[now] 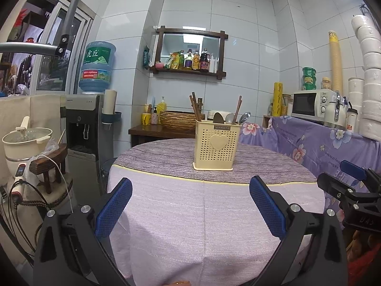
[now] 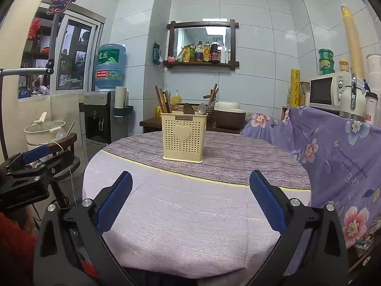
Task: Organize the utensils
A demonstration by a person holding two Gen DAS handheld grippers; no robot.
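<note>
The holder (image 1: 216,143) stands upright on the worktop (image 1: 190,214), straight ahead of the left gripper (image 1: 190,211) and well beyond its jaws, slightly right of their centre line. From the right gripper (image 2: 190,205) it also lies ahead and well apart, slightly left of centre. Both pairs of jaws are spread wide and hold nothing; between them only cloth shows.

As far as the frames show, every utensil already sits in the holder: chopsticks (image 1: 195,108) lean out at its left side, a few more at the right, and spoons (image 1: 244,117) poke up between them. No loose utensil is visible on the worktop. Judging from that, either the sorting is finished and the grippers are pulled back, or it has not begun and the pieces are to be taken out; the pictures alone do not settle which. Whether the holder has inner compartments cannot be told from here.

The holder is a cream plastic box, squarish, its walls pierced with rows of small holes, with a raised heart and a dark label on the front and a flared base. The chopsticks are dark brown and slim, probably wood. The spoons look like polished metal, with rounded bowls uppermost. The worktop is round, draped in a lilac woven cloth with a greyer streaked band across the far half. The jaw pads (image 2: 115,201) are blue and finely textured on black frames.
</note>
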